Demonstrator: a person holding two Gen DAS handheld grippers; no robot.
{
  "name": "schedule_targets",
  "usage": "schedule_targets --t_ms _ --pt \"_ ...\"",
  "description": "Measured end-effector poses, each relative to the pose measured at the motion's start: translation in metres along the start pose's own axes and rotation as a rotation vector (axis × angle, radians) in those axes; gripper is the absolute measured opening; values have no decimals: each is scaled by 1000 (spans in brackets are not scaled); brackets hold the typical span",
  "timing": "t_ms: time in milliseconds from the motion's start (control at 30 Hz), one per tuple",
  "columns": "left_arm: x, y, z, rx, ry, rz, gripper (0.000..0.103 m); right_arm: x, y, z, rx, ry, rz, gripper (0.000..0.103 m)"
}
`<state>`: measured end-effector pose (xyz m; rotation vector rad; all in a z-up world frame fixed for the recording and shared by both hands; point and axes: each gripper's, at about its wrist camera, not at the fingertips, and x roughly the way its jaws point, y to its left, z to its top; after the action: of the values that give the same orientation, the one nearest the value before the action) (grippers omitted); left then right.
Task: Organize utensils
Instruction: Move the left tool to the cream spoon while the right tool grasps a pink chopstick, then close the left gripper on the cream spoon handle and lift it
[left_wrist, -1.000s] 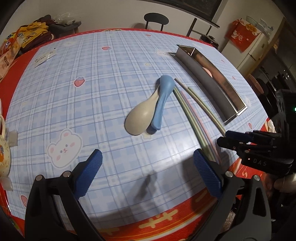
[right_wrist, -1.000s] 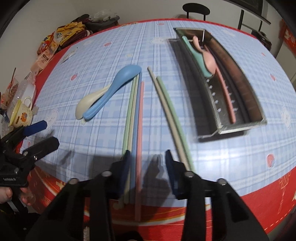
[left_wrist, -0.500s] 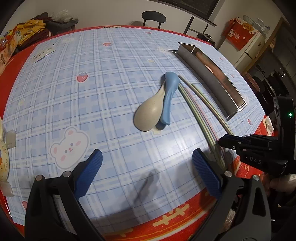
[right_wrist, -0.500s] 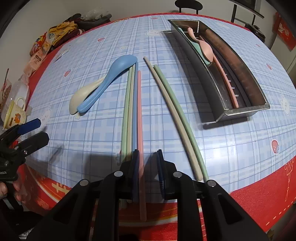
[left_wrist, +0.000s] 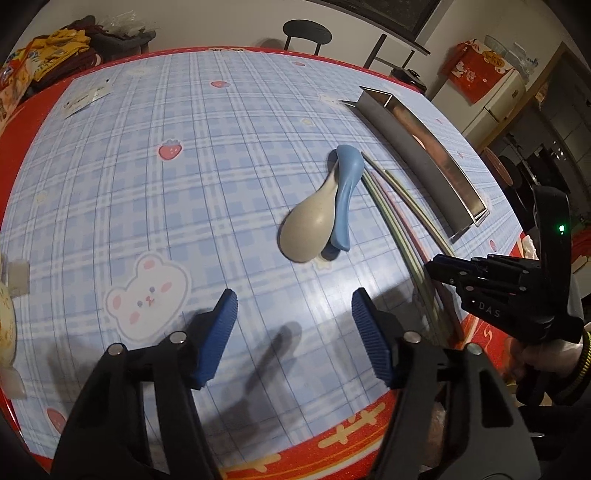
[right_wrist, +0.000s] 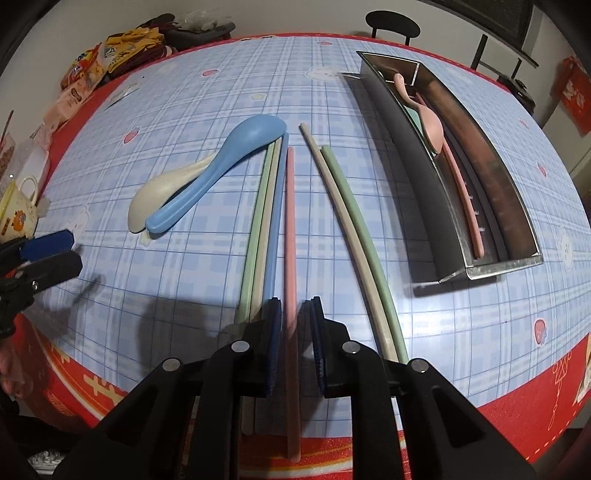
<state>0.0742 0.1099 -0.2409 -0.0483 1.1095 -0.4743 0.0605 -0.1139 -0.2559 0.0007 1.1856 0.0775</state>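
Observation:
My right gripper (right_wrist: 295, 301) straddles the near part of a pink chopstick (right_wrist: 290, 221) lying on the table. Its jaws are nearly shut, with a thin gap still showing on the right side. Just left of it lie green, cream and blue chopsticks (right_wrist: 266, 214); to the right, a cream and green pair (right_wrist: 351, 229). A blue spoon (left_wrist: 345, 195) lies across a cream spoon (left_wrist: 306, 229). My left gripper (left_wrist: 293, 299) hovers in front of them, its jaws closing with nothing between them. The metal tray (right_wrist: 517, 206) holds a pink spoon (right_wrist: 430, 125) and a pink chopstick (right_wrist: 465, 199).
A mug (right_wrist: 16, 214) stands at the table's left edge, and snack packets (right_wrist: 92, 70) are piled at the far left. A black chair (right_wrist: 393, 22) stands behind the table. The red border (right_wrist: 517, 387) marks the near edge. A paper card (left_wrist: 86, 99) lies far left.
The right jaws have narrowed from a wide straddle to a tight one around the pink chopstick. The left jaws have come partly together, and the left gripper has edged toward the spoons.

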Motion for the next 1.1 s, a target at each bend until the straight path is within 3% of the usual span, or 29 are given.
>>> schedule_targets --t_ms 200,400,467,667,800,967,1033,1100 --pt "17 -8 33 85 -1 39 64 -1 0 -1 -4 -11 3 16" --pt "47 -38 65 284 5 159 65 -2 -2 -3 -3 -23 17 16" --pt "56 -46 68 350 9 206 65 -2 -3 -4 -3 -27 21 16" --pt "75 -60 70 453 42 256 59 -3 -3 -5 -4 -39 26 17" --pt "87 -61 70 489 68 290 51 -4 -3 -5 -5 -41 26 17" --pt "89 -66 69 532 54 309 50 -5 -3 -5 -8 -41 27 17" --pt "89 -69 67 552 61 286 32 -5 -3 -5 -9 -40 27 17" --pt "87 -69 66 540 68 270 30 -5 -3 -5 -11 -38 27 17"
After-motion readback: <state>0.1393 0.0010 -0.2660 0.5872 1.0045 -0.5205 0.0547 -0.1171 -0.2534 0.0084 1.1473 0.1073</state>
